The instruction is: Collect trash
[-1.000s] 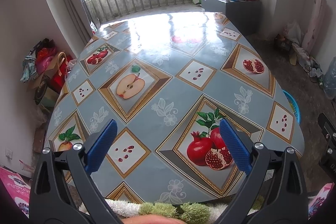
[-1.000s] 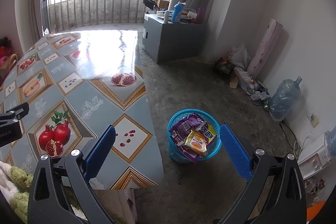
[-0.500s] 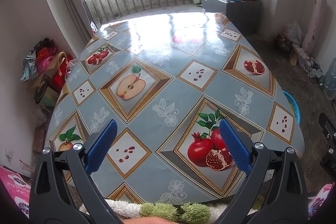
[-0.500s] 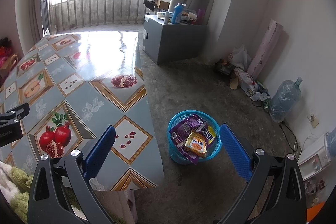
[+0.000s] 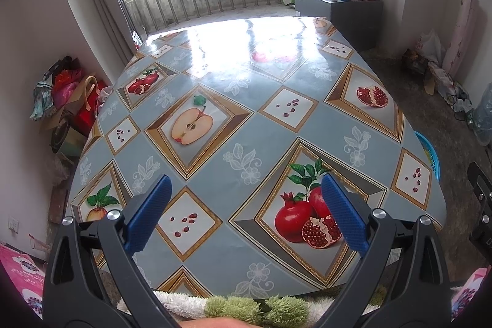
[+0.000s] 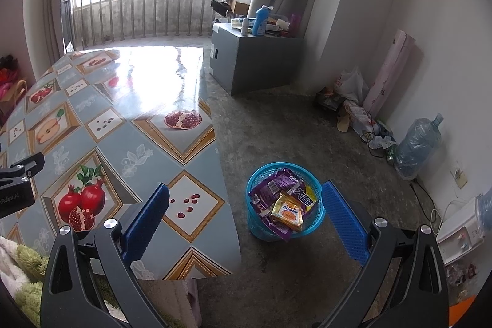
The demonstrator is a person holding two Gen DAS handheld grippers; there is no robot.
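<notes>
Two empty claws, wide apart

In the left view the basket at 3 o'clock is mostly hidden behind the desk edge, only a blue sliver of rim shows. Right view: the wrappers lower in the pile are covered by the top ones, and their print is too small to read. The left tool at 9 o'clock is cut off by the frame.
</notes>
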